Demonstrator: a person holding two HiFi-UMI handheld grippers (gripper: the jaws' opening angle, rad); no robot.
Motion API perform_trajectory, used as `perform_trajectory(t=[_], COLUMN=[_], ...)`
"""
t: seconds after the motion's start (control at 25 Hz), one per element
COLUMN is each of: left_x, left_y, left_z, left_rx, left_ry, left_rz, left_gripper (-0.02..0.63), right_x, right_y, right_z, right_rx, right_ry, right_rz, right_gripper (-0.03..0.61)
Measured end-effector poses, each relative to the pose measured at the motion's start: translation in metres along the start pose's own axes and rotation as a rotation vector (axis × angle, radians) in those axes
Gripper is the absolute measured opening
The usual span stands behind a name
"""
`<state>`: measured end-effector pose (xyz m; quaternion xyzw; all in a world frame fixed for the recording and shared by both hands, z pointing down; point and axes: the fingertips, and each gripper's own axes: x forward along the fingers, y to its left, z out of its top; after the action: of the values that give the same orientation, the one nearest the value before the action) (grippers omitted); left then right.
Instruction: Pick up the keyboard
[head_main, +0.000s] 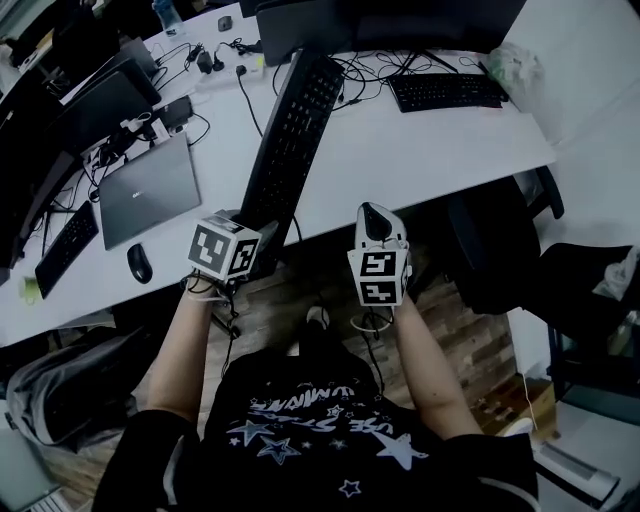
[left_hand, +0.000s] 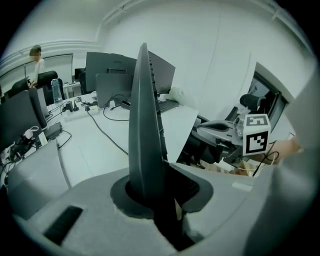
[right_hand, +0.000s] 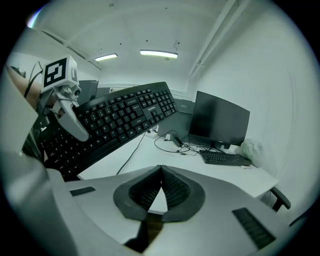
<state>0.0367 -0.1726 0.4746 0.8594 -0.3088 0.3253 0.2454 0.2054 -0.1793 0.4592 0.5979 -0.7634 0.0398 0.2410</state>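
Note:
A long black keyboard (head_main: 290, 140) is lifted at an angle over the white desk (head_main: 420, 160), and my left gripper (head_main: 262, 238) is shut on its near end. In the left gripper view the keyboard (left_hand: 145, 125) stands edge-on between the pads, rising from my left gripper (left_hand: 155, 192). From the right gripper view the keyboard's (right_hand: 120, 120) key face shows at upper left with the left gripper (right_hand: 62, 95) on it. My right gripper (head_main: 375, 222) hovers by the desk's front edge, right of the keyboard; its jaws (right_hand: 161, 172) are shut with nothing between them.
A second black keyboard (head_main: 445, 90) and a dark monitor (head_main: 380, 20) sit at the desk's far right among cables. A grey closed laptop (head_main: 150, 190), a mouse (head_main: 139, 262) and another keyboard (head_main: 65, 245) lie to the left. A dark office chair (head_main: 500, 240) stands at right.

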Motion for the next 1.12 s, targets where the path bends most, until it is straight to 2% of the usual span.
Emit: perform_trajectory(t=[0.12,0.4,0.72,0.92,1.12], left_x=[-0.009,-0.043,-0.090,-0.121,-0.152], left_y=[-0.006,-0.015,-0.039,-0.055,-0.080], left_z=[-0.016,-0.078,-0.138,-0.172,-0.206], left_rx=[-0.009,-0.012,-0.006,0.026,0.020], left_ry=[-0.010,0.012,-0.018,-0.037,-0.045], left_rz=[-0.013,-0.065,-0.126,-0.147,-0.175], left_gripper=[0.091,0.091,0.091,0.092,0.092], right_x=[-0.010,-0.044,-0.107,-0.150,-0.197], right_y=[0.012,0.057,0.115,0.150,0.178], right_z=[-0.010,-0.020,-0.023,-0.022,-0.027], right_rx=[0.048,0.085,0.163,0.174,0.186], right_ry=[0.023,0.056,0.026,-0.004,-0.017], right_rz=[0.006,-0.062,-0.080,-0.109,-0.129], right_gripper=[0.006,0.006,0.005,0.006,0.006])
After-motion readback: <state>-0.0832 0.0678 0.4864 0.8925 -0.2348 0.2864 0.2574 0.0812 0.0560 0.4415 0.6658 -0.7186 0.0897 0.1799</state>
